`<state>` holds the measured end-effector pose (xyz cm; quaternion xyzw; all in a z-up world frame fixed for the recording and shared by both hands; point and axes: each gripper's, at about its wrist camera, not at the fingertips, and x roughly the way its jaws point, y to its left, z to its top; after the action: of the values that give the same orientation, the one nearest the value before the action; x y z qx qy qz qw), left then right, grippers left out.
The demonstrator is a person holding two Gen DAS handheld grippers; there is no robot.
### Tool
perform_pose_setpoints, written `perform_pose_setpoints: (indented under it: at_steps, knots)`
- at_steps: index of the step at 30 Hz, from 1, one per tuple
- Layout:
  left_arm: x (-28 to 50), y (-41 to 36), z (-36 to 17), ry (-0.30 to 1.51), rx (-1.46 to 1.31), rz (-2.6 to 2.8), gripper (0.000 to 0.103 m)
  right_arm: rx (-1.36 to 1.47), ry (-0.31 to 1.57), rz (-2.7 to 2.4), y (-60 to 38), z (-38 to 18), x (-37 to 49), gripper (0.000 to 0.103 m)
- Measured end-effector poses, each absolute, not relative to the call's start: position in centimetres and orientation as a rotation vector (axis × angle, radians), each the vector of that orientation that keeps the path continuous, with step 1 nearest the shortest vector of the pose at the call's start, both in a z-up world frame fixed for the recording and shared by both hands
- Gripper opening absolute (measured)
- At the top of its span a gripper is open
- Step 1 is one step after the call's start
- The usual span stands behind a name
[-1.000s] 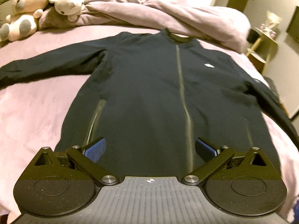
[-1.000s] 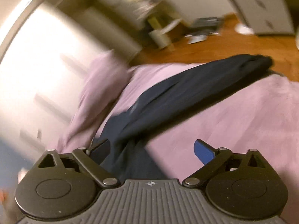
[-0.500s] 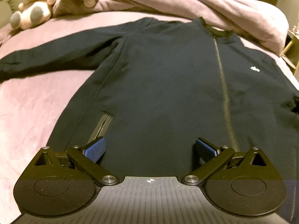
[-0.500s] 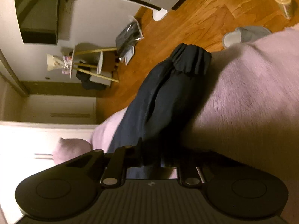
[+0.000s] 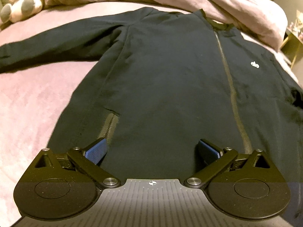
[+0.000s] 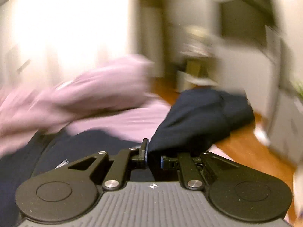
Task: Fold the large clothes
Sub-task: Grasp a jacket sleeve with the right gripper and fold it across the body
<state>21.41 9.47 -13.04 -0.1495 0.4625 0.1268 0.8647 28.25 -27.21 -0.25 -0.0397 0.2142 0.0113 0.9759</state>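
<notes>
A dark navy zip jacket (image 5: 170,79) lies front up and spread flat on a pink bed (image 5: 34,102). Its left sleeve (image 5: 53,43) stretches out to the left. My left gripper (image 5: 152,148) is open and empty, hovering over the jacket's hem beside a pocket zipper (image 5: 110,124). My right gripper (image 6: 153,158) is shut on the jacket's right sleeve (image 6: 200,117), which bunches up in front of the jaws and is lifted off the bed. The right wrist view is blurred by motion.
A rumpled pink duvet (image 5: 208,1) lies behind the collar and shows in the right wrist view (image 6: 90,90). Plush toys (image 5: 24,3) sit at the back left. A side table (image 5: 293,36) stands at the right. Wooden floor (image 6: 253,147) lies past the bed edge.
My right gripper closed on the right sleeve and has swung it up and over toward the jacket body. My left gripper has drifted left along the hem, staying open.
</notes>
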Motion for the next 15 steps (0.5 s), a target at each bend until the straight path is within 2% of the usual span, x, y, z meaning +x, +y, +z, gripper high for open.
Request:
perform_pose_setpoints:
  at_steps: [2, 4, 7, 10, 15]
  knots:
    - [21.5, 9.4, -13.0, 0.981, -0.291, 0.246, 0.103, -0.219, 0.489, 0.159, -22.2, -2.0, 27.6, 0.025]
    - [21.5, 9.5, -12.7, 0.993, -0.283, 0.238, 0.103, -0.316, 0.54, 0.267, -18.8, -4.1, 26.6, 0.043]
    - [21.3, 9.9, -11.7, 0.987, -0.314, 0.207, 0.103, -0.317, 0.669, 0.36, -17.6, -6.3, 25.8, 0.046]
    - [21.4, 9.9, -10.1, 0.917, -0.404, 0.125, 0.103, -0.139, 0.706, 0.375, -19.9, -5.4, 24.4, 0.052]
    - [24.5, 7.3, -9.0, 0.865, -0.564, -0.076, 0.101, 0.207, 0.763, 0.296, -25.1, -6.8, 23.4, 0.053]
